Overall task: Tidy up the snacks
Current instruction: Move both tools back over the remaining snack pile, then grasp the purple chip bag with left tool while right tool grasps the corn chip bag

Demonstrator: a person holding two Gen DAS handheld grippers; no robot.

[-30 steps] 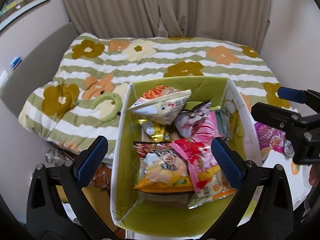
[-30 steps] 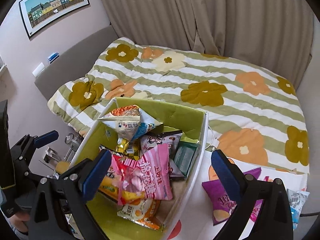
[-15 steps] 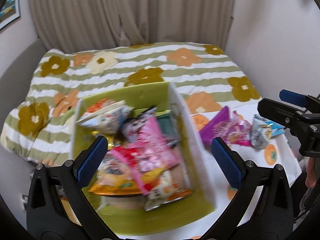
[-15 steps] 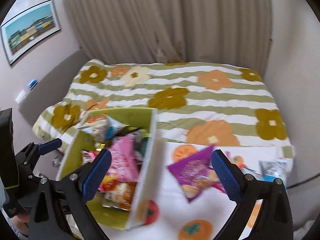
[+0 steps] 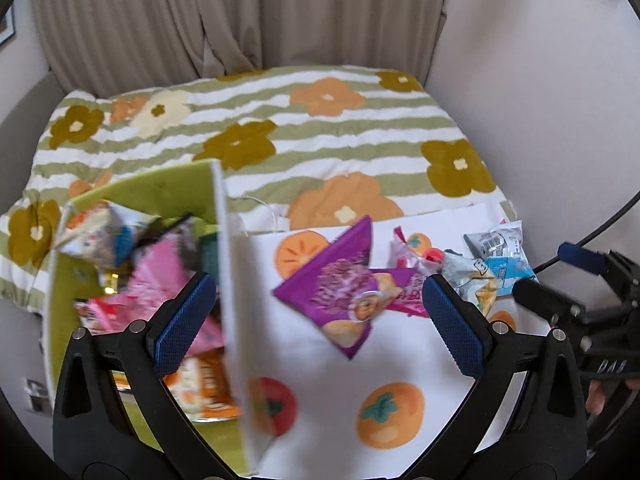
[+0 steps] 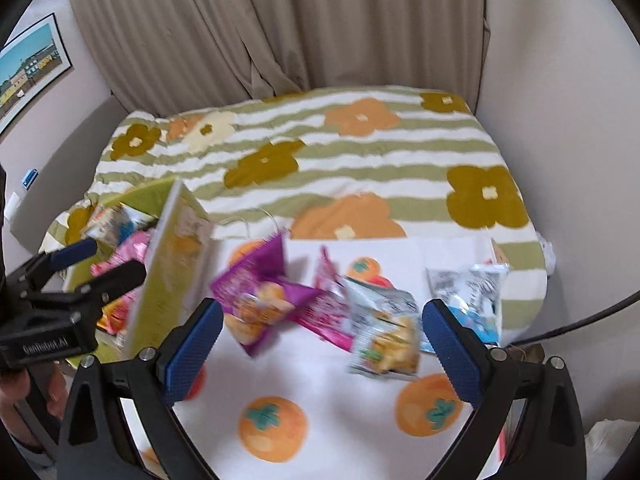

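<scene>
Jaws of both grippers gape empty over the persimmon-print tablecloth [image 6: 320,368] beside a flowered bed [image 6: 320,152].

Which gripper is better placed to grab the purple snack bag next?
Left. The purple bag lies centred between the open left gripper; the right gripper frames the silver packet instead.

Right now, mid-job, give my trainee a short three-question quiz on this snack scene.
1. True or false: the left gripper is shut on a packet.
2. Which packet lies nearest the green storage box on the persimmon-print tablecloth?
A. purple snack bag
B. light blue packet
C. silver chip packet
3. Fill in: the orange packet lies ____ the box.

Key: 1 false, both the left and the right gripper are open and empty; 2 A; 3 inside.
</scene>
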